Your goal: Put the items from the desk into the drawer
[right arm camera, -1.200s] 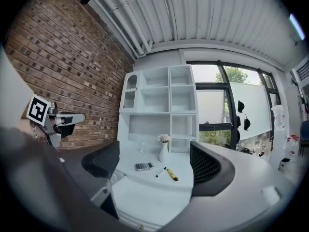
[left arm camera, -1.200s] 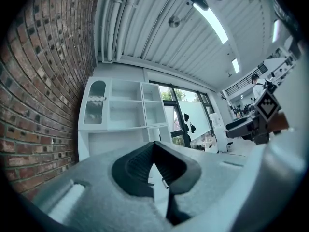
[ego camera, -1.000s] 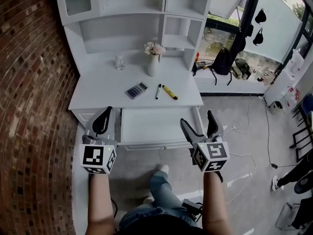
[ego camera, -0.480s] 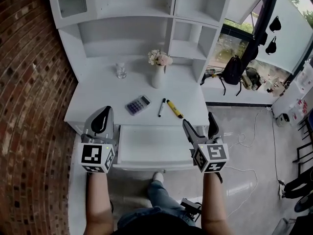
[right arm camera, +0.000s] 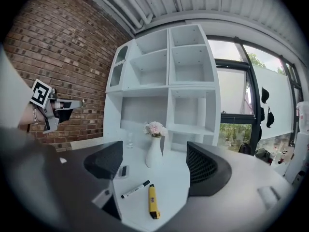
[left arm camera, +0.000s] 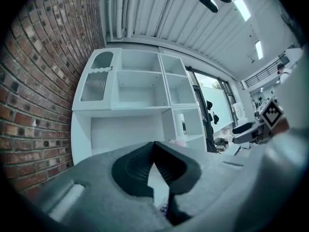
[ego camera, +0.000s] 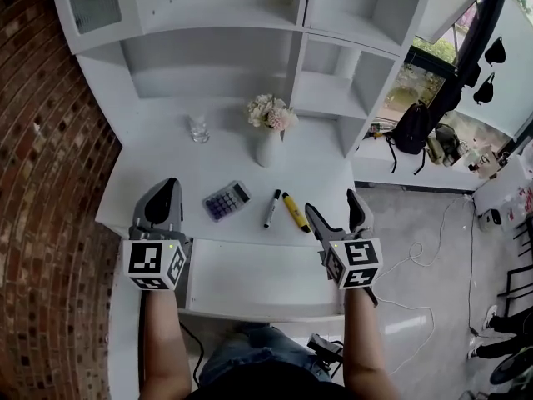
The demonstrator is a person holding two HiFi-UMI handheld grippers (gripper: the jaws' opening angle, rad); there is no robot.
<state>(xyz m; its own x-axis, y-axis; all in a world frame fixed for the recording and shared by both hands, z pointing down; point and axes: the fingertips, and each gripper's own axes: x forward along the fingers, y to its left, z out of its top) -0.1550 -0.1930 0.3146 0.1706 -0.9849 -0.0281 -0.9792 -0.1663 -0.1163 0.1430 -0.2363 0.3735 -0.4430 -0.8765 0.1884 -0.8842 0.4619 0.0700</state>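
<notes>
While the left claw (ego camera: 169,187) sits clenched empty, the released right claw (ego camera: 331,202) should pinch the light, stiff, probably slick yellow marker (ego camera: 294,212) mid-barrel.

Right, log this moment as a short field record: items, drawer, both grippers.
desk items: grey flat calculator, black-and-white marker pen, yellow highlighter
also on desk: white vase of pink flowers, clear glass
white drawer: pulled open, nothing inside
left gripper: jaws together, empty
right gripper: jaws apart, empty
</notes>
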